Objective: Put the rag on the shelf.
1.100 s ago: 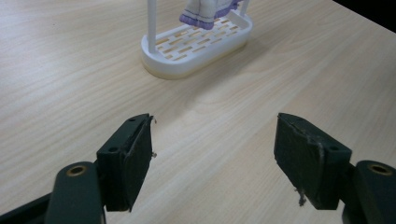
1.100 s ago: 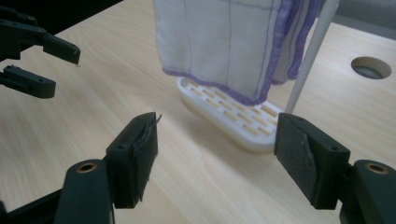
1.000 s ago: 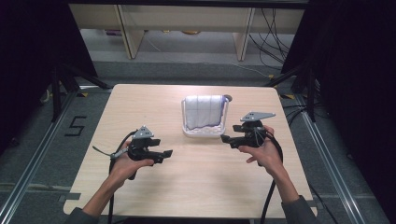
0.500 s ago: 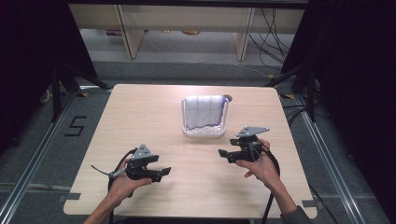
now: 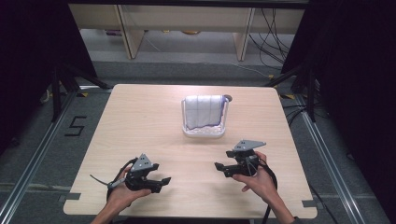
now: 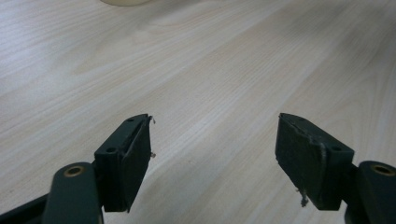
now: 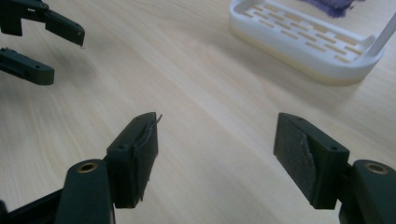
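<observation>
Both tools, left tool (image 5: 159,181) and right tool (image 5: 223,167), stood apart, empty. Hazard: the towel (image 5: 202,112) in the rack (image 5: 204,132) ahead could snag.

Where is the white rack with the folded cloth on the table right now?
In the high view the white rack stands on the table right of centre, toward the far edge, beyond both grippers and nearer the right gripper.

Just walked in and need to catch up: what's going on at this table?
A person holds a two-jaw gripper in each hand over the near part of a wooden table. The left gripper and the right gripper both stand open with nothing between their jaws. Farther back, a white cloth with purple trim hangs draped over a white rack, untouched.
</observation>
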